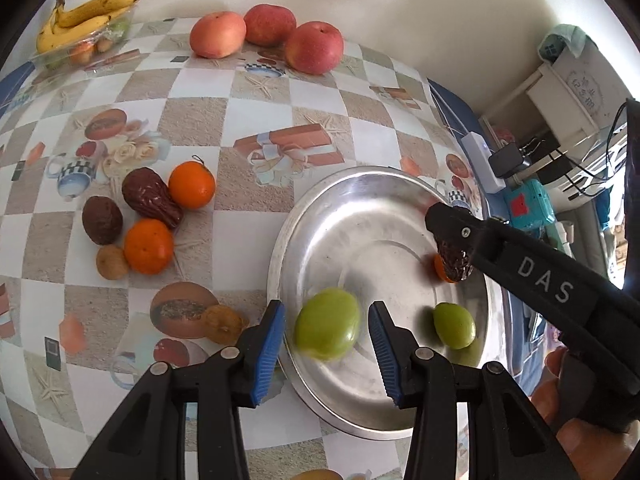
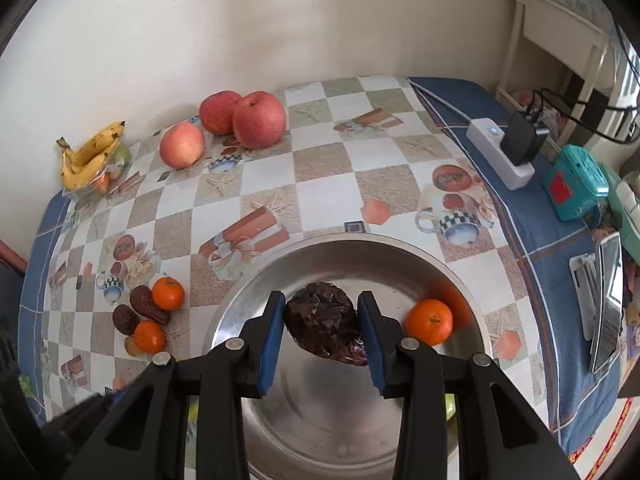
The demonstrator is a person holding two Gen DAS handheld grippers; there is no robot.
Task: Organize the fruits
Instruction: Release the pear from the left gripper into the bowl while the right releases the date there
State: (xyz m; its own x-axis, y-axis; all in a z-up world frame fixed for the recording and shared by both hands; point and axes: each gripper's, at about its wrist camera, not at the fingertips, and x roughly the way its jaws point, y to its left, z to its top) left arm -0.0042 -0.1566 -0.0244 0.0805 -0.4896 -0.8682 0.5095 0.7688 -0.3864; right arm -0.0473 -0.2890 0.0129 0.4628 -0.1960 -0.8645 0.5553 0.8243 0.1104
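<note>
A round steel plate (image 1: pixel 360 412) lies on the checked tablecloth; it also shows in the right wrist view (image 2: pixel 320 432). My left gripper (image 1: pixel 326 354) is open, its blue pads apart from a blurred green fruit (image 1: pixel 327 329) that lies between them over the plate. A second green fruit (image 1: pixel 454 325) lies on the plate. My right gripper (image 2: pixel 322 328) is shut on a dark wrinkled date (image 2: pixel 325 324) above the plate; the date also shows in the left wrist view (image 1: pixel 454 260). A mandarin (image 2: pixel 429 322) lies on the plate at right.
Left of the plate lie two mandarins (image 1: pixel 191 185), dark dates (image 1: pixel 150 198) and a walnut (image 1: pixel 112 262). Three apples (image 1: pixel 314 47) and a tub with bananas (image 1: pixel 86 16) stand at the wall. A power strip (image 2: pixel 500 152) and teal box (image 2: pixel 576 184) lie at right.
</note>
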